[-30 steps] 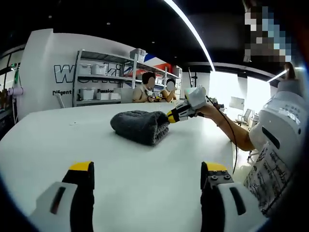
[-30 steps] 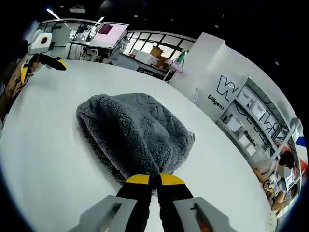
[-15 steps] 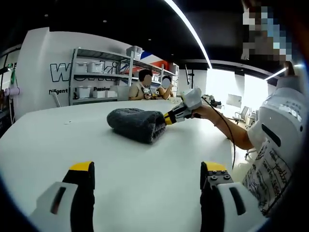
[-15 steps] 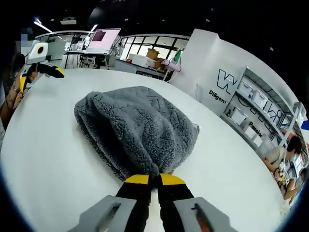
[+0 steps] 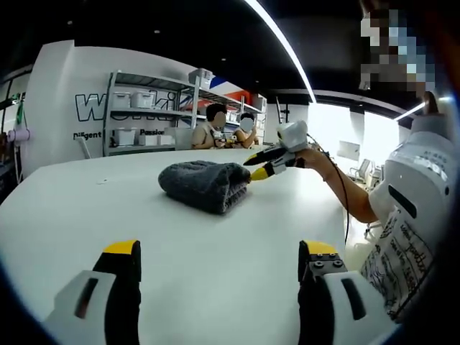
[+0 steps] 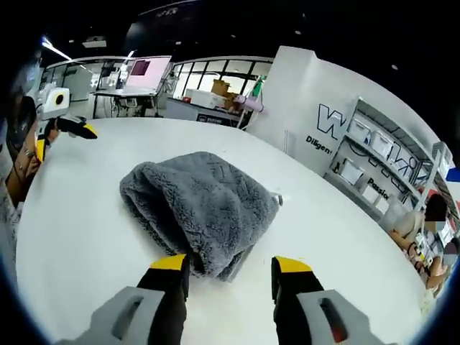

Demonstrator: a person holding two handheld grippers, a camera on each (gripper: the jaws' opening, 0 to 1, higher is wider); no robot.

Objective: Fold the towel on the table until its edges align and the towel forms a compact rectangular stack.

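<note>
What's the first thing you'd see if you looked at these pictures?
A fluffy grey towel bunched into a folded heap in the middle of a big white table. Right by its near edge, the right gripper has its yellow-tipped jaws spread open, holding nothing. The left gripper waits farther off over bare table, jaws wide apart too.

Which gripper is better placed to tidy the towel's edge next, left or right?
Right. The right gripper is open right at the towel; the left gripper, also open, is well back on the table.
</note>
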